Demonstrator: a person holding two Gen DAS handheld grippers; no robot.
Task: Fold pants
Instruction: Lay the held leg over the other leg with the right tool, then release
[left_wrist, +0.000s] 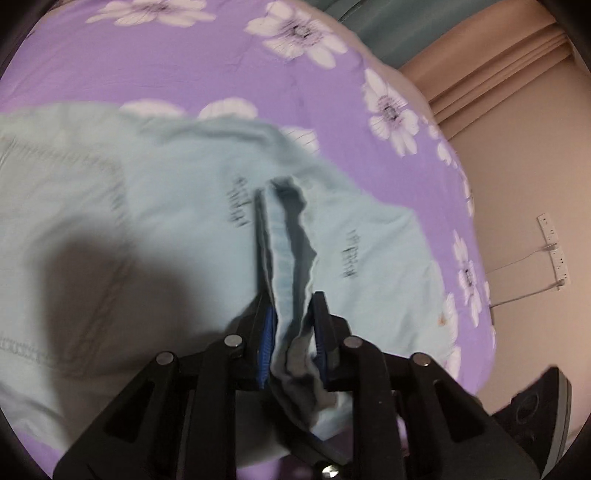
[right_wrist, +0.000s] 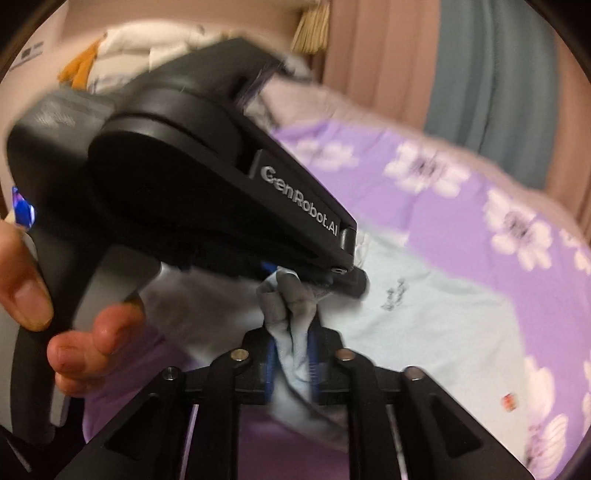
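1. Left gripper (left_wrist: 291, 332) clamped on a bunched edge of the pale blue pants (left_wrist: 166, 221); cloth sits pinched between the blue pads (left_wrist: 269, 332).
2. Right gripper (right_wrist: 291, 354) also has a twisted fold of the pants (right_wrist: 424, 325) between its pads (right_wrist: 271, 362); the pads press on the cloth, grip looks narrow.
3. Pants lie spread across the bed, dark printed lettering (left_wrist: 240, 203) on the fabric, stitched pocket (left_wrist: 55, 177) at left.
4. In the right wrist view the other gripper's black body (right_wrist: 184, 177) with "GenRobot.AI" on it fills the upper left and blocks much of the bed; a person's hand (right_wrist: 85, 343) wraps its grey handle.
5. Surface: purple bedsheet (left_wrist: 147, 66) with white flowers. Room: beige wall, pinkish curtain (left_wrist: 498, 66), white power strip (left_wrist: 554, 243) with cable on the wall, teal curtain (right_wrist: 491, 74).
6. White and orange items (right_wrist: 122, 48) top left, blurred, cannot identify.
7. Both views motion-blurred; lettering unreadable; lower pants edge cut off behind the gripper frames.
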